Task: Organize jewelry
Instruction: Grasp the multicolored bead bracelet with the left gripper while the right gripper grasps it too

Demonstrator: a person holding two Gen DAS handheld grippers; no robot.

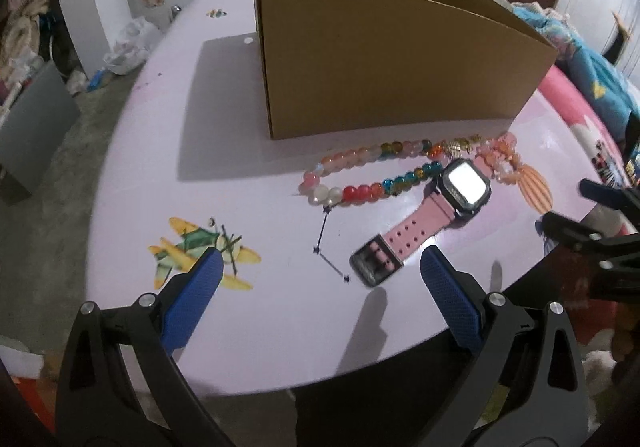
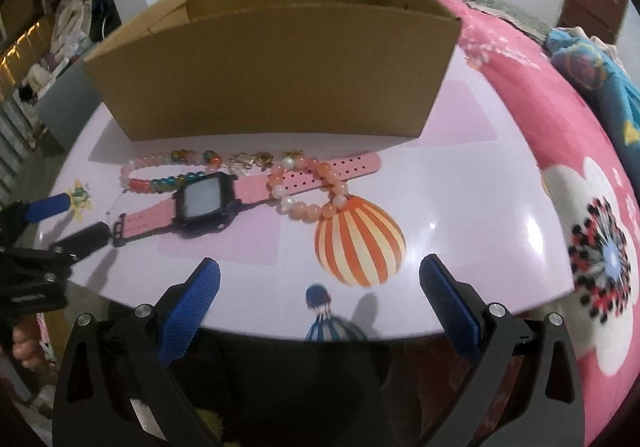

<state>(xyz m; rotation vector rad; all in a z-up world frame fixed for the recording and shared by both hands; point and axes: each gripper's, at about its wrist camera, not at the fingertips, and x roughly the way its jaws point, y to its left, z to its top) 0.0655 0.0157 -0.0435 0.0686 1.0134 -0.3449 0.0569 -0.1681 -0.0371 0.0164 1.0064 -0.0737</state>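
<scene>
Before the cardboard box (image 1: 384,59): pink watch (image 1: 440,207) across two bead bracelets; both tongs (image 1: 320,279) (image 2: 320,287) hover apart, empty

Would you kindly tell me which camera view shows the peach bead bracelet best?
The right wrist view: the peach bead bracelet shows as a full loop draped over the pink watch strap. In the left wrist view it is a small, foreshortened cluster behind the watch.

light: dim indoor | glare: table (image 2: 460,215) sheen | shadows: soft | edges: fisheye-warped, vignetted, slightly blurred
</scene>
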